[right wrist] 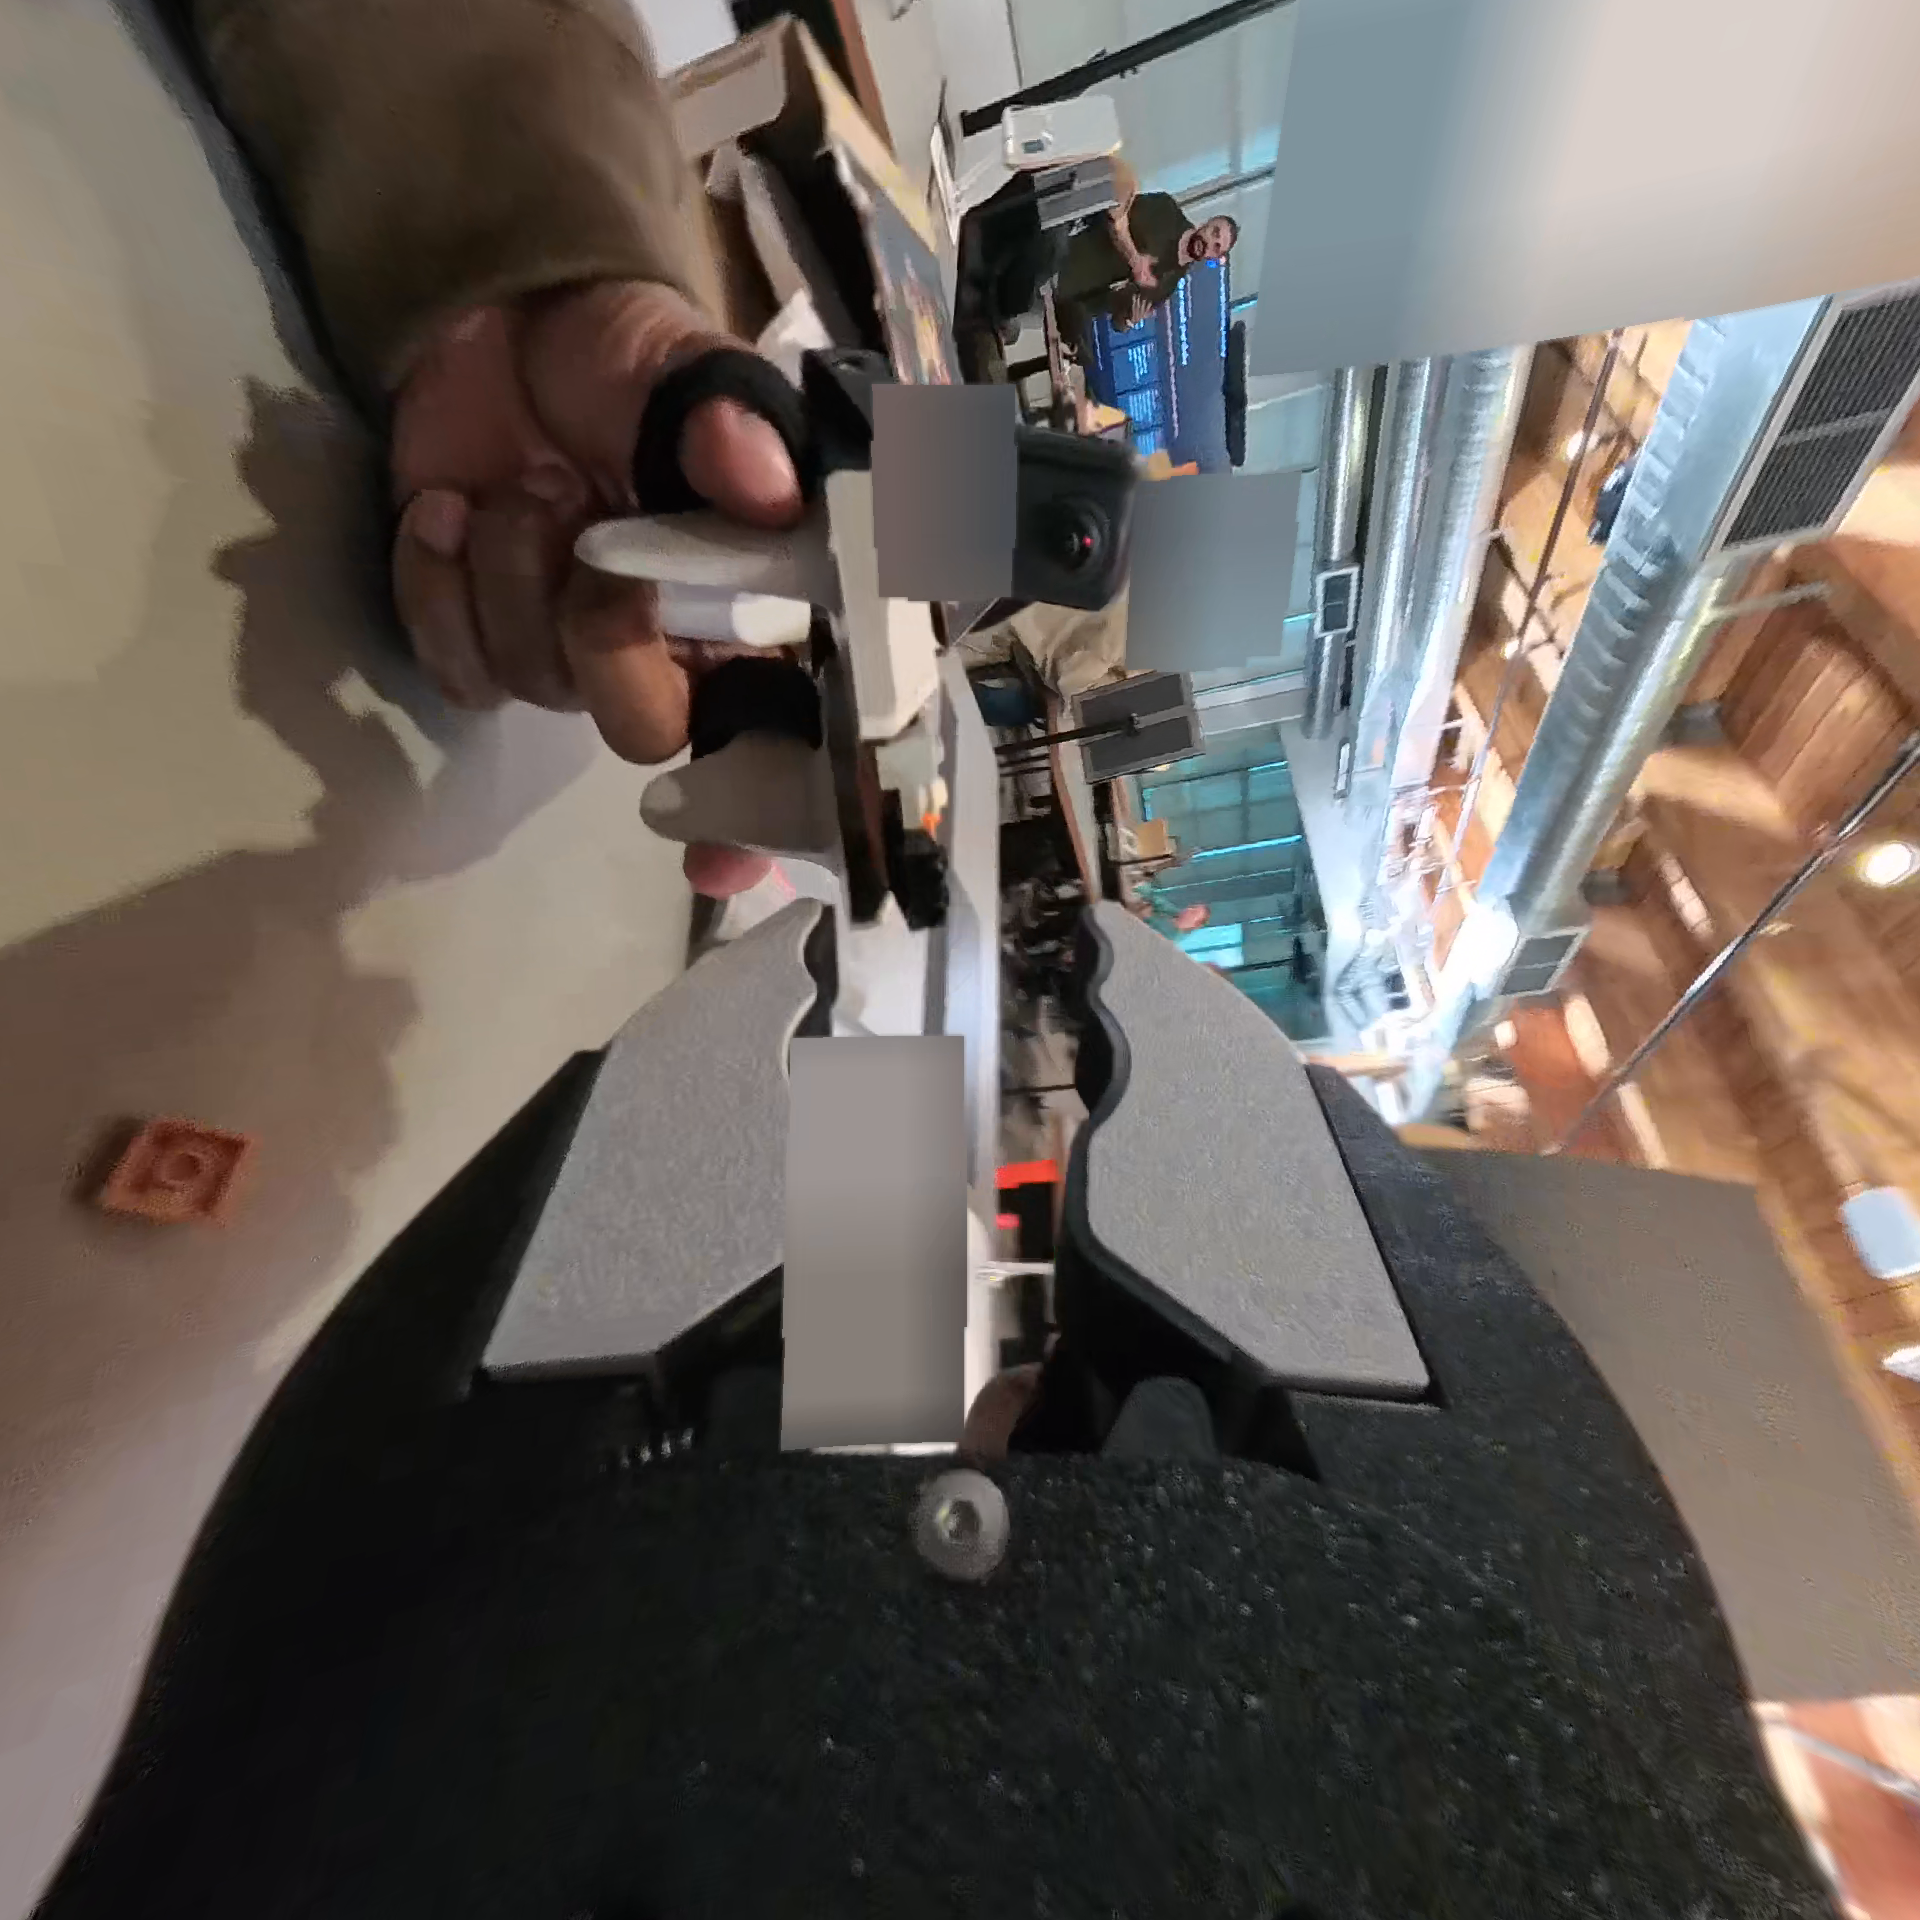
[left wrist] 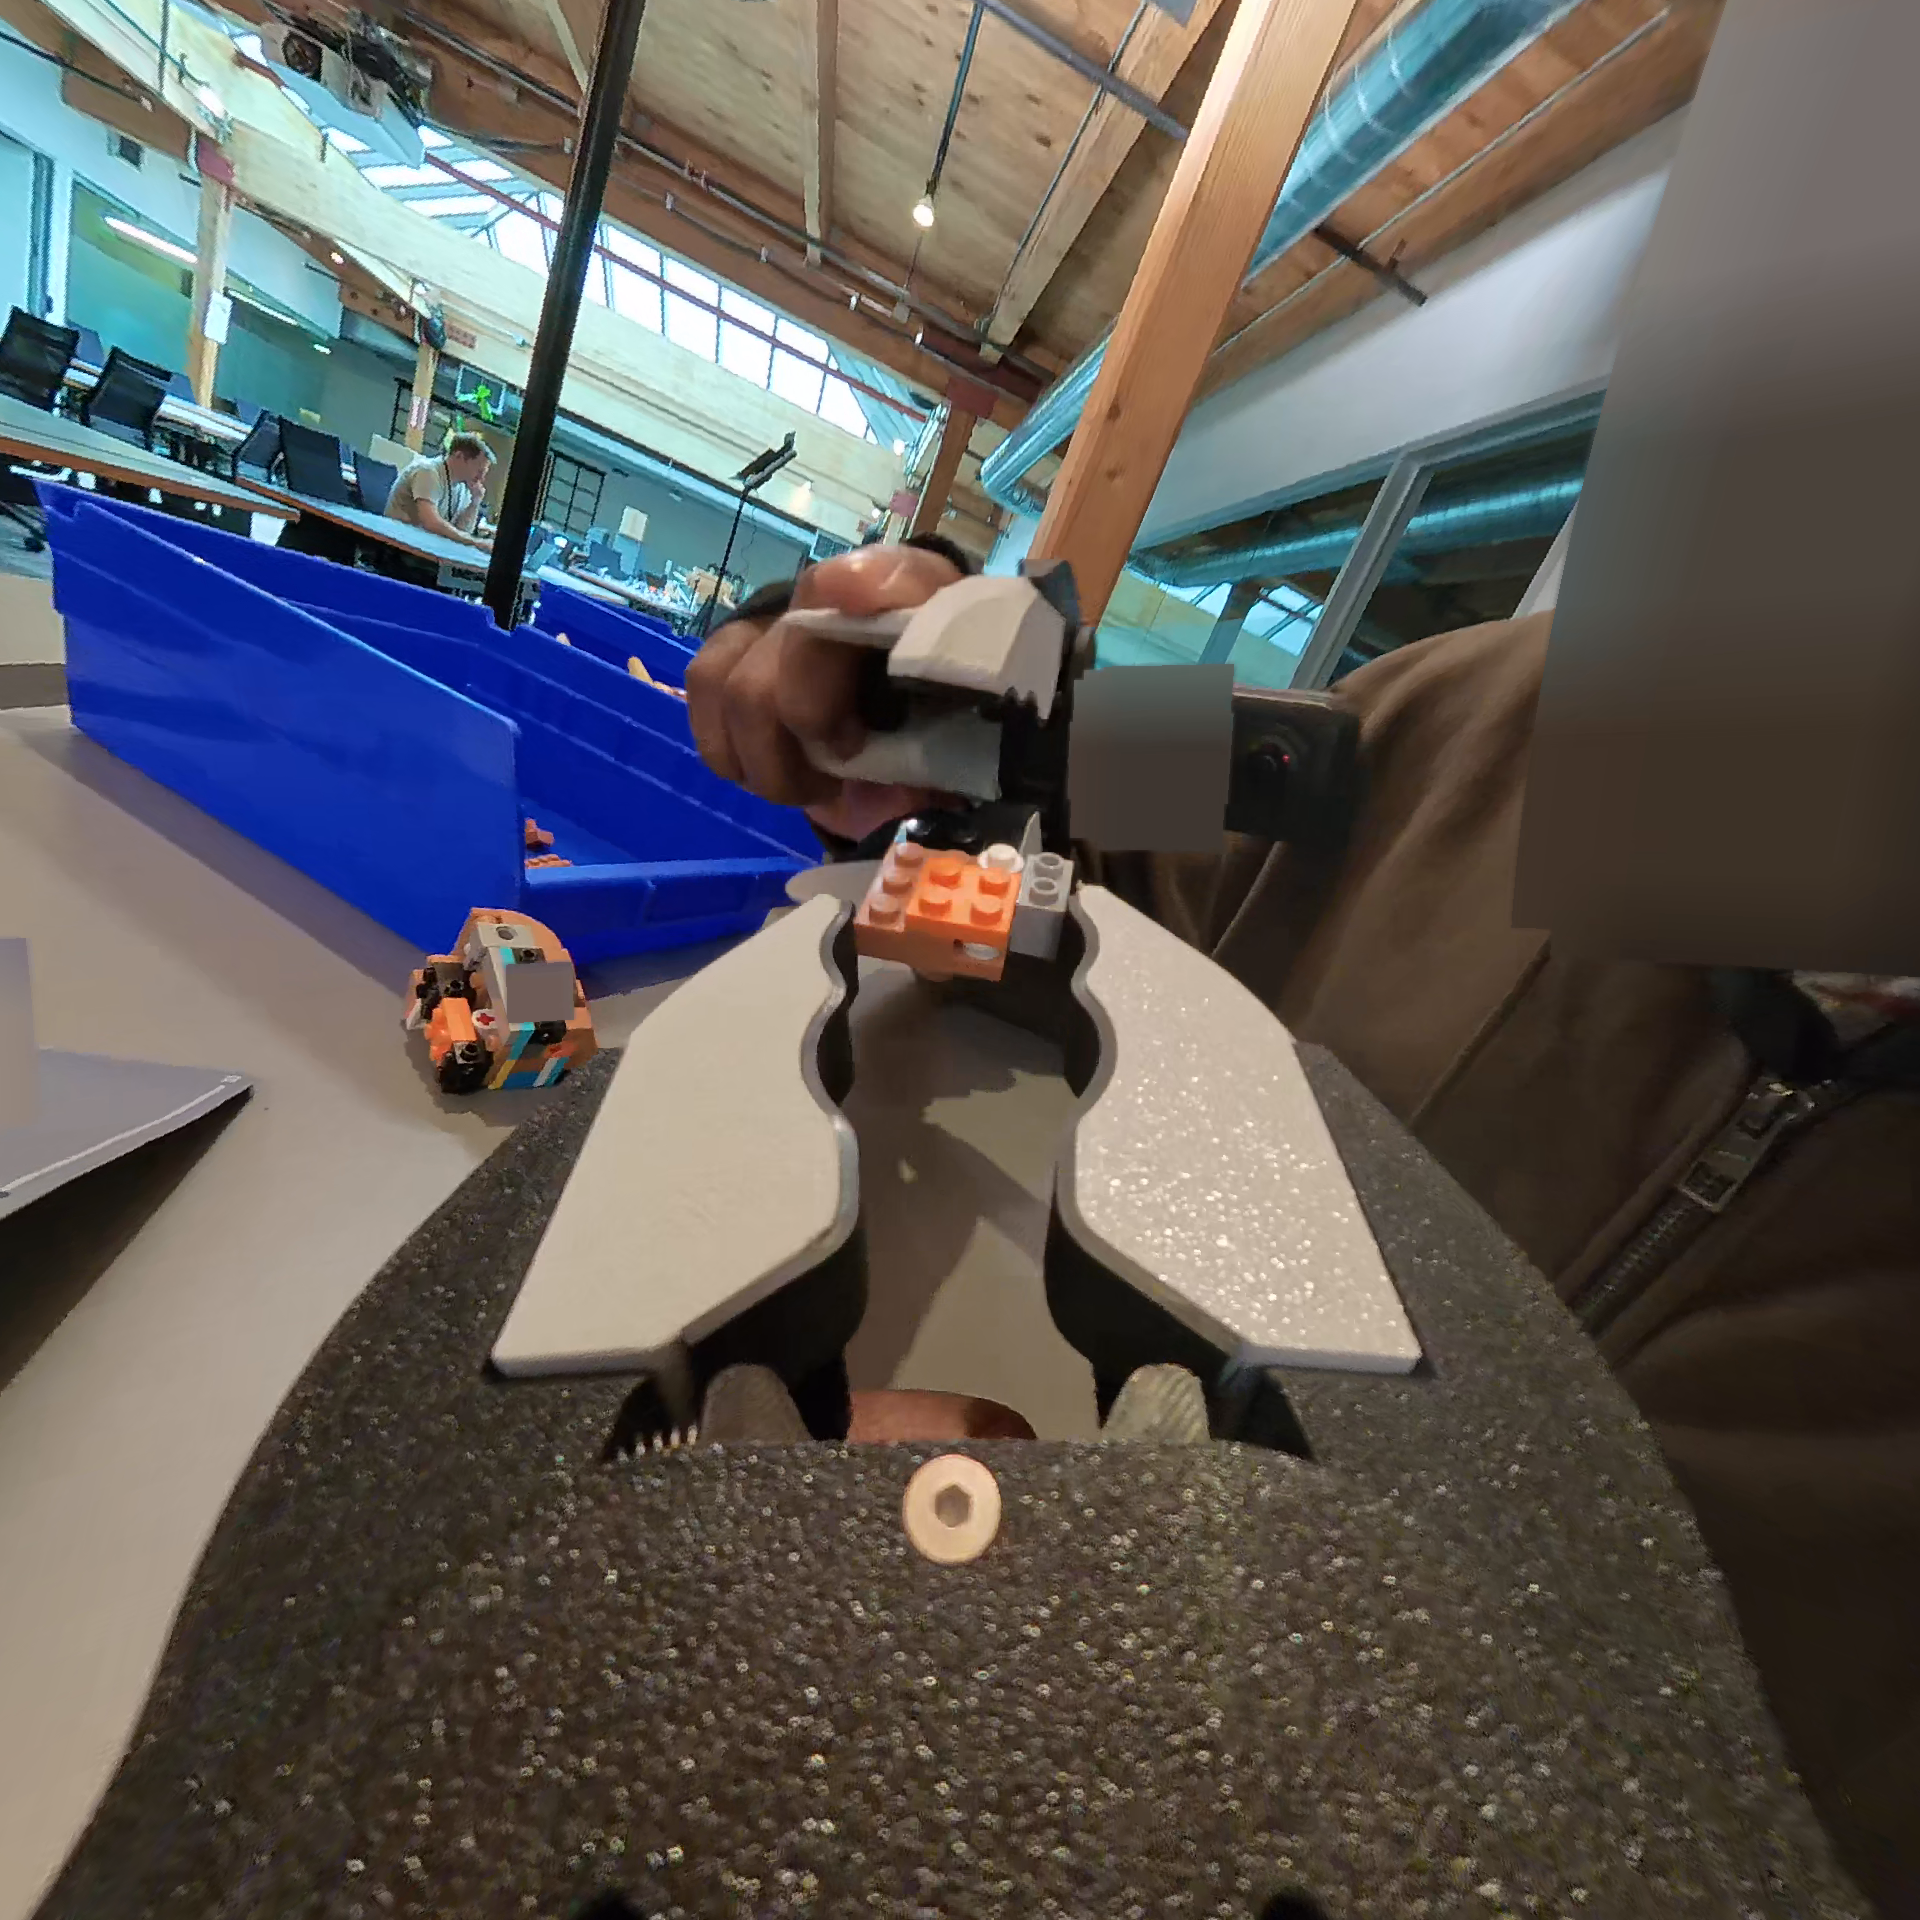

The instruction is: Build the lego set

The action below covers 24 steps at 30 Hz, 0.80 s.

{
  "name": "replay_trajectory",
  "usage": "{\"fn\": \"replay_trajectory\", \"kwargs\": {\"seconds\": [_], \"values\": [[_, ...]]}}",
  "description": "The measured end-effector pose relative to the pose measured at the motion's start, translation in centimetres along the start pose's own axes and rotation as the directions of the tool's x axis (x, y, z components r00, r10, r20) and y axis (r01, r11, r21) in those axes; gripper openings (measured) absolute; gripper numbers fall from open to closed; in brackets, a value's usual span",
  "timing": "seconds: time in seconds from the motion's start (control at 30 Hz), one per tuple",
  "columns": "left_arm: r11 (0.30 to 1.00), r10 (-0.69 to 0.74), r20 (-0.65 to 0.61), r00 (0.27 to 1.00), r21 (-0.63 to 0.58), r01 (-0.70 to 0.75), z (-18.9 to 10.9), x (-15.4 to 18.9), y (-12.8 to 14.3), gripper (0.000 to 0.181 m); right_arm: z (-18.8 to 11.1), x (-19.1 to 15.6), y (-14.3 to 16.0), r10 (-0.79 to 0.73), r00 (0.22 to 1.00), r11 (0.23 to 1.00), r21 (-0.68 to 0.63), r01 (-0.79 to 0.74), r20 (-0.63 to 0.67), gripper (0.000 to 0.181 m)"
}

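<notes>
- Your left gripper [left wrist: 961, 920] is clamped on a small brick cluster [left wrist: 951, 902]: orange studded bricks with a grey piece on its right end and one white round stud on top. It's pinched right at the tips of the two grey fingers [left wrist: 727, 1101], up off the table [left wrist: 208, 914].
- Directly behind that cluster sits your other hand [left wrist: 774, 691], wrapped around the second tool, so the space past the tips is pretty crowded.
- Your right gripper [right wrist: 951, 940] has its jaws spread apart with no brick between them. A blur patch covers the lower part of the gap.
- From the right wrist view, your left hand [right wrist: 540, 520] with black finger loops and the little camera [right wrist: 1070, 530] sit straight ahead, near the fingertips.
- Off to the left on the table: one half-built model [left wrist: 499, 1003], a chunky orange, black and grey thing lying tilted just in front of the bins.
- Two blue plastic bins [left wrist: 312, 707], long and smooth-walled; the near one has a few small orange pieces at its front end.
- One loose flat orange plate [right wrist: 171, 1169], square with a round mark, lies alone on the table, well apart from everything.
- A grey sheet corner [left wrist: 114, 1122] pokes in at the left edge.
- Gripper bodies are rough black speckled foam-like stuff, one screw each.
</notes>
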<state>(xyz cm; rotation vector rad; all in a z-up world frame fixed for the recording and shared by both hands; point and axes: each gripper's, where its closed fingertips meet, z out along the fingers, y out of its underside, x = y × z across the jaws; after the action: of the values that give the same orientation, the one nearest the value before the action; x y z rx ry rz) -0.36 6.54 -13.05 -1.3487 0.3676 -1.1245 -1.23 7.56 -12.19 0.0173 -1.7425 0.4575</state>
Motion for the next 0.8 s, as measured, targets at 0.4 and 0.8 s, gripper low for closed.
{"fn": "replay_trajectory", "kwargs": {"seconds": [0.4,0.8], "values": [[0.962,0.234,0.093,0.968,-0.164,-0.217,-0.7,-1.1,0.9,0.038,-2.9,-10.3,3.8,0.622,0.648,0.782,-0.302,-0.545,0.439,0.025],[0.903,0.316,0.085,0.945,-0.334,-0.272,-0.5,-1.7,3.6,0.038,-2.9,-13.7,4.6,0.750,0.478,0.660,-0.481,-0.577,0.457,0.021]]}}
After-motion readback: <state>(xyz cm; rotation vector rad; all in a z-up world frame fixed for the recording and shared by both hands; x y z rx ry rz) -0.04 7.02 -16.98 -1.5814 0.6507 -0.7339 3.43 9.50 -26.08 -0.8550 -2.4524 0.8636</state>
